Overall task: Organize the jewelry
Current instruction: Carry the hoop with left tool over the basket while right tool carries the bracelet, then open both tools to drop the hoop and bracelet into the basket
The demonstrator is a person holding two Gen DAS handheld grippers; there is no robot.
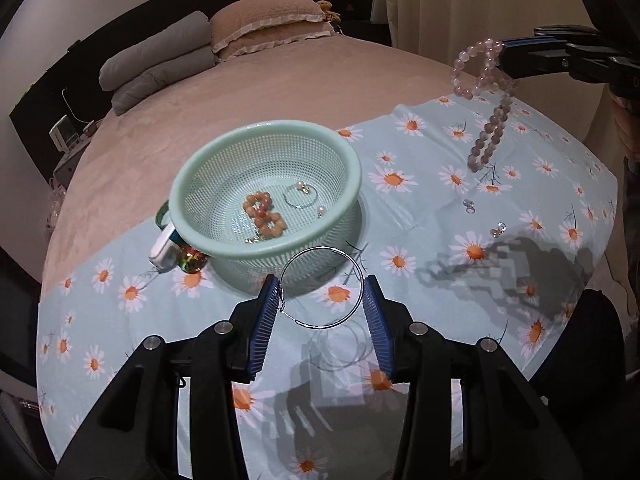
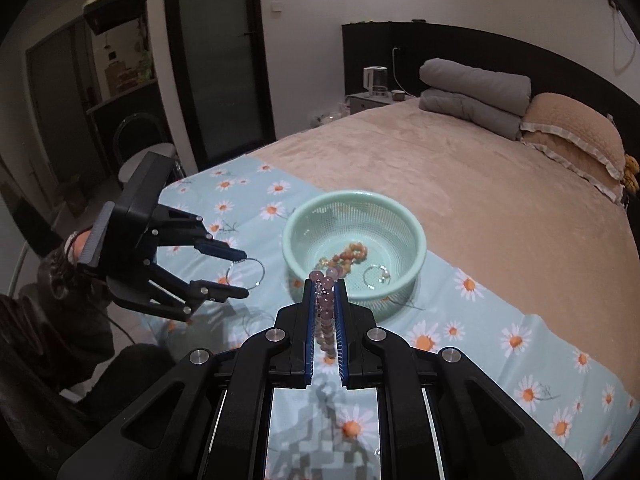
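Green band: peeks out at 9 o'clock of the basket, touching its wall.
Shiny bead: lies on the cloth at 7 o'clock of the basket, next to a small white and silver thing.
Basket: pale green with little holes, sits on the flower cloth on the bed.
In the basket: an orange bead bracelet in the middle, a thin ring with a pearl at 3 o'clock of it.
Left claw: partly open, with a big silver hoop held between its two blue pads, up in the air at 6 o'clock of the basket.
Small clear bits: lie on the cloth at 3 o'clock of the basket, well apart from it.
Right claw: squeezed tight on a string of pale purple beads, which hangs down above the cloth at 2 o'clock of the basket.
Pillows: far back at 12 o'clock, on the bed.
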